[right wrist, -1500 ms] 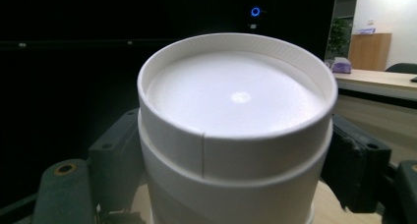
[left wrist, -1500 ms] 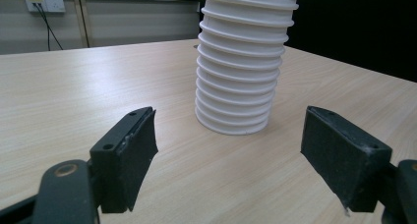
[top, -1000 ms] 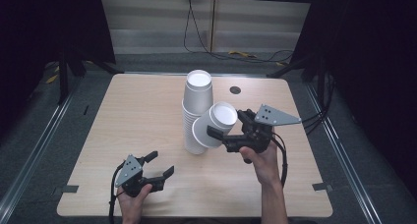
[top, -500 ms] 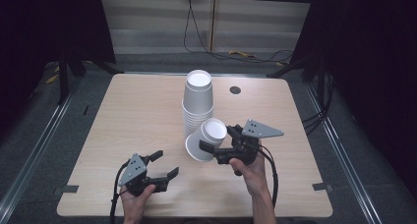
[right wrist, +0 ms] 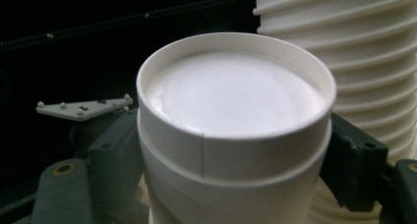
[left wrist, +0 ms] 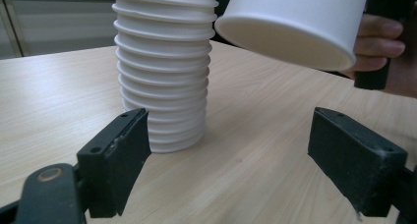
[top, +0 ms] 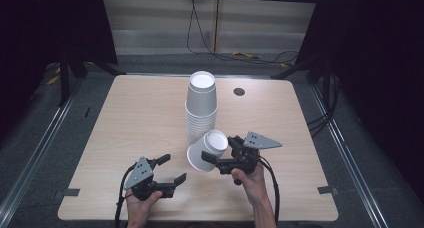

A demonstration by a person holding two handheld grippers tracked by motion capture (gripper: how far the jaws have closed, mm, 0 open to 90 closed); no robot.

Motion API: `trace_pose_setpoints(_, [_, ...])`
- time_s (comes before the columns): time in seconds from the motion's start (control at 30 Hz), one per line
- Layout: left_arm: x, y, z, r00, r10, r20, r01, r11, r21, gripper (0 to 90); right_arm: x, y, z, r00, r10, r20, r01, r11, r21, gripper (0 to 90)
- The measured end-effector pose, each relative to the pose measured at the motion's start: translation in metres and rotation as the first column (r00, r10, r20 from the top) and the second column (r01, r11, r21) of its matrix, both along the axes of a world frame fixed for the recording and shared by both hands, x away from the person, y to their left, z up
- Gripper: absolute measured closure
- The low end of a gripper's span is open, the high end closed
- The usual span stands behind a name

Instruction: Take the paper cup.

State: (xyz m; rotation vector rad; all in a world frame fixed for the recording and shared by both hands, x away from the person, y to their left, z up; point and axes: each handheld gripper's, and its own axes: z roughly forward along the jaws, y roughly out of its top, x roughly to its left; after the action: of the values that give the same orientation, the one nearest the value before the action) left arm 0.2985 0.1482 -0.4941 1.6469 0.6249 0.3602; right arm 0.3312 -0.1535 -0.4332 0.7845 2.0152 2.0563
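Observation:
A tall stack of upturned white paper cups (top: 201, 110) stands at the table's middle, also seen in the left gripper view (left wrist: 164, 67) and the right gripper view (right wrist: 364, 42). My right gripper (top: 220, 150) is shut on a white cup (top: 207, 150), held tilted in the air just in front of the stack, its base toward the gripper (right wrist: 233, 165). A seam below that base (right wrist: 231, 111) hints at a second nested cup; I cannot tell. My left gripper (top: 173, 168) rests open near the front edge, with nothing between its jaws (left wrist: 241, 145). The held cup (left wrist: 295, 22) hangs above it.
The light wooden table (top: 135, 118) has a small dark round hole (top: 239, 92) at the back right. Cables lie on the floor behind it. The left gripper's grey plate (right wrist: 81, 107) appears beyond the held cup.
My right gripper has carried the cup down and toward the front, away from the stack's upper part. The left gripper has shifted a little to the right.

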Motion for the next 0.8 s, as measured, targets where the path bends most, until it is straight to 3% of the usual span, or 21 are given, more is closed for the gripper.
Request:
trace_pose_setpoints(0.07, [0.000, -0.002, 0.001, 1.0000, -0.008, -0.003, 0.008, 1.0000, -0.004, 15.7, 0.000, 0.000, -0.002, 1.0000, 0.003, -0.001, -0.003, 1.000, 0.002, 20.7])
trace_pose_setpoints(0.3, [-0.003, -0.010, 0.006, 0.9988, -0.041, 0.026, 0.040, 0.9984, 0.041, 15.7, 0.001, 0.004, -0.016, 1.0000, 0.001, -0.009, -0.001, 1.000, -0.019, 20.7])
trace_pose_setpoints(0.47, [-0.004, -0.015, 0.007, 0.9966, -0.076, 0.031, 0.075, 0.9964, 0.038, 15.6, 0.001, 0.008, -0.022, 0.9994, 0.028, -0.021, -0.029, 0.999, -0.032, 20.6])
trace_pose_setpoints(0.5, [-0.004, -0.016, 0.007, 0.9949, -0.096, 0.031, 0.096, 0.9951, 0.022, 15.6, 0.000, 0.009, -0.023, 0.9981, 0.055, -0.028, -0.056, 0.998, -0.039, 20.7])
trace_pose_setpoints(0.6, [-0.003, -0.017, 0.008, 0.9944, -0.101, 0.029, 0.101, 0.9947, 0.018, 15.6, -0.001, 0.011, -0.023, 0.9976, 0.063, -0.030, -0.064, 0.997, -0.046, 20.6])
trace_pose_setpoints(0.8, [-0.001, -0.021, 0.008, 0.9909, -0.132, 0.024, 0.131, 0.9906, 0.037, 14.2, -0.002, 0.013, -0.025, 0.9950, 0.091, -0.040, -0.093, 0.994, -0.050, 20.7])
